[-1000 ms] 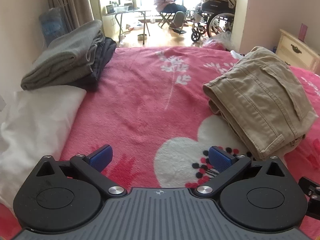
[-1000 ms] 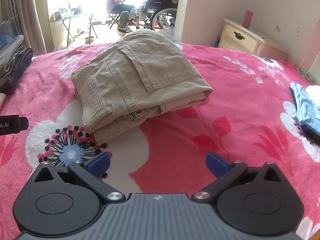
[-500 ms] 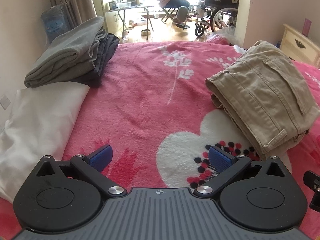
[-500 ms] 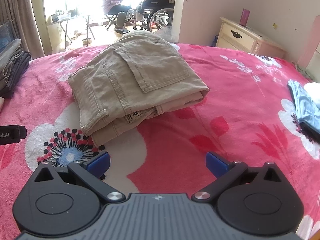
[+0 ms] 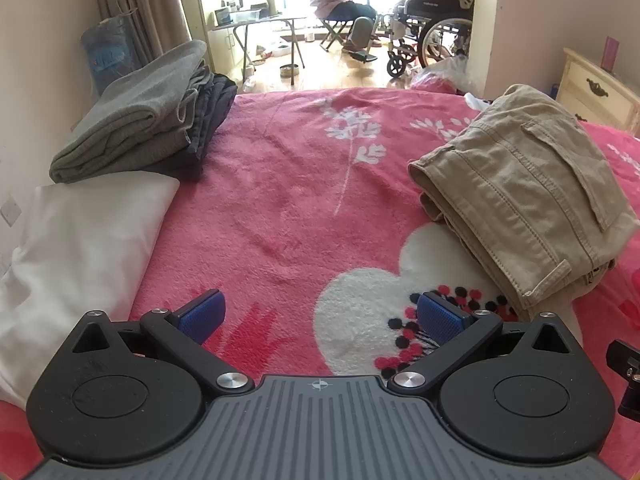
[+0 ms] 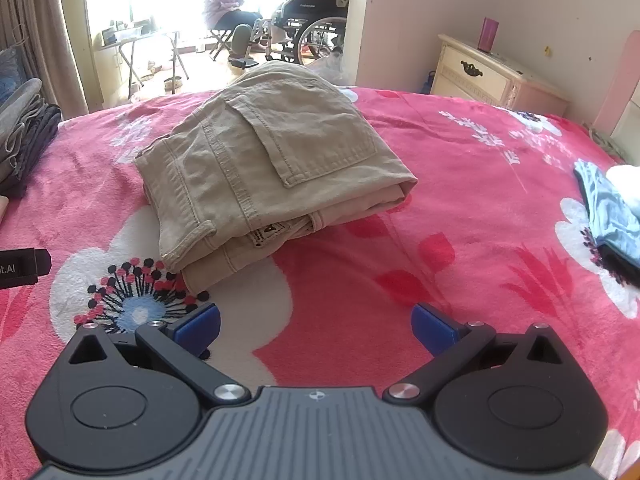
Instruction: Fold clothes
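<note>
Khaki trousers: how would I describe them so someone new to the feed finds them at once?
Start from the pink floral blanket covering the bed. Near its middle, ahead of the right tongs, lie the folded khaki trousers, back pocket facing up. They are the only tan garment: the folded stack by the white pillow is grey and dark, and the clothes at the right edge are light blue.

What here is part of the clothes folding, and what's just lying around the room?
Part of the job:
folded tan trousers
stack of grey clothes
blue garment at the bed's edge
left tongs and right tongs, both open and empty

Just lying about:
white pillow
pink blanket
wheelchair
dresser
pink cup
</note>
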`<action>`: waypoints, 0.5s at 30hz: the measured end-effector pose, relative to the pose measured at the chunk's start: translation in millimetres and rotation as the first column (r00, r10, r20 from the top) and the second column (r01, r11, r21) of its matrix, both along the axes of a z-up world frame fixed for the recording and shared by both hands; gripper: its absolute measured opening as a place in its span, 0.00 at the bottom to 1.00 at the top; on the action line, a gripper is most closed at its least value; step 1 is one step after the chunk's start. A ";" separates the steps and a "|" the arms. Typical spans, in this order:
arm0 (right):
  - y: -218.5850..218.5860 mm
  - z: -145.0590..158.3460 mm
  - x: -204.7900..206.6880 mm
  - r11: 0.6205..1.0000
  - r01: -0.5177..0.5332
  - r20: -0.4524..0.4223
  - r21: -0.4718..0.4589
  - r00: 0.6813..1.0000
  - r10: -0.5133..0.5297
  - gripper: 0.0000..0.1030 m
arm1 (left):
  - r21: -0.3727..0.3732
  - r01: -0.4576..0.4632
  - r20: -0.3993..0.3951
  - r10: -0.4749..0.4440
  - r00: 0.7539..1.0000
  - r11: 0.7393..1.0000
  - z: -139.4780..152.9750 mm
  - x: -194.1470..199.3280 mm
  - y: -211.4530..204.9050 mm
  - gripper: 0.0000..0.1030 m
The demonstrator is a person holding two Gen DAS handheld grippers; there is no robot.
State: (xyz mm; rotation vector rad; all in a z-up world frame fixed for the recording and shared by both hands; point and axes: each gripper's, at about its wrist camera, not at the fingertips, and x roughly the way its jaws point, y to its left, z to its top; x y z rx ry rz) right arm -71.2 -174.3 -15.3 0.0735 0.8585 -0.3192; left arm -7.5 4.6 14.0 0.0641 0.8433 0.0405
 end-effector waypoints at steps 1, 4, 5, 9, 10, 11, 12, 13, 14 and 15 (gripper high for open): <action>0.1 0.0 -0.1 1.000 0.000 0.000 0.000 1.000 0.000 1.00 | -0.001 0.001 -0.001 -0.001 1.000 1.000 0.2 0.1 0.2 1.00; 0.3 0.1 -0.3 1.000 -0.001 -0.001 0.002 1.000 0.001 1.00 | 0.000 0.005 0.000 -0.005 1.000 1.000 0.0 -0.5 -0.7 1.00; 0.3 0.2 -0.4 1.000 -0.001 0.000 0.002 1.000 0.001 1.00 | 0.001 0.006 -0.001 -0.006 1.000 1.000 -0.3 -0.6 -1.2 1.00; 0.3 0.5 -1.1 1.000 -0.001 0.001 0.001 1.000 0.001 1.00 | 0.003 0.007 -0.003 -0.007 1.000 1.000 -0.8 -0.5 -1.9 1.00; 0.4 0.2 -1.0 1.000 -0.001 0.001 0.001 1.000 0.001 1.00 | 0.003 0.006 -0.003 -0.006 1.000 1.000 -1.0 -0.5 -2.0 1.00; 0.2 0.2 -1.1 1.000 0.000 0.001 0.001 1.000 0.000 1.00 | 0.004 0.006 -0.003 -0.006 1.000 1.000 -1.2 -0.5 -2.1 1.00; 0.1 0.3 -1.2 1.000 0.000 0.001 0.001 1.000 0.000 1.00 | 0.003 0.006 -0.003 -0.006 1.000 1.000 -1.3 -0.5 -2.0 1.00; 0.2 0.2 -1.2 1.000 0.000 0.001 0.001 1.000 0.000 1.00 | 0.003 0.006 -0.004 -0.006 1.000 1.000 -1.4 -0.4 -2.0 1.00; 0.3 0.0 -0.9 1.000 0.000 0.001 0.001 1.000 0.000 1.00 | 0.003 0.007 -0.005 -0.007 1.000 1.000 -1.7 -0.2 -2.1 1.00; 0.3 -0.1 -0.7 1.000 0.000 0.001 0.001 1.000 0.000 1.00 | 0.004 0.007 -0.006 -0.007 1.000 1.000 -1.9 -0.4 -2.6 1.00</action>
